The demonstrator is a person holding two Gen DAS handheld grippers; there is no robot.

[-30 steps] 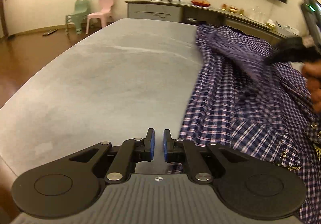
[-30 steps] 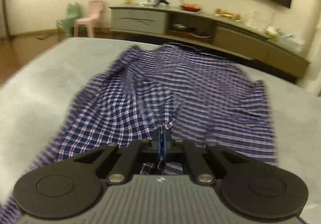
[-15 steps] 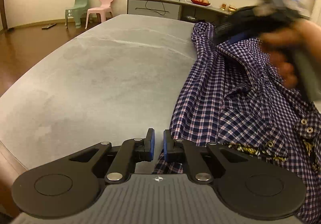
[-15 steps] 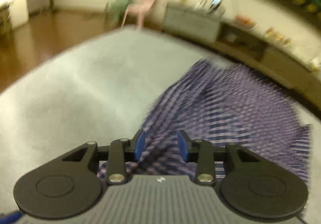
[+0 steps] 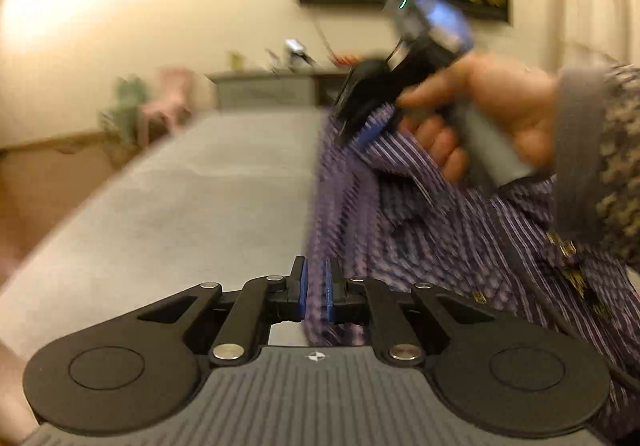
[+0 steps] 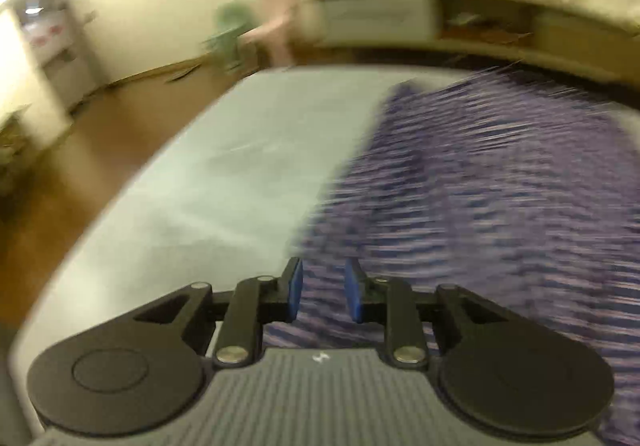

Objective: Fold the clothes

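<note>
A grey counter (image 5: 192, 206) fills a warm-lit room, a sideboard (image 6: 384, 22) behind; the checked purple shirt (image 6: 500, 186) sprawls rumpled over its right half, no neat fold visible, so folding looks largely still to do; the left gripper (image 5: 315, 290) has its jaws clenched on a shirt edge; the right gripper (image 6: 322, 288) has its jaws parted over cloth, gripping nothing.

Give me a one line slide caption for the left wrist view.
Left gripper pinches the plaid shirt edge above the grey table while the right gripper hovers beyond.
</note>
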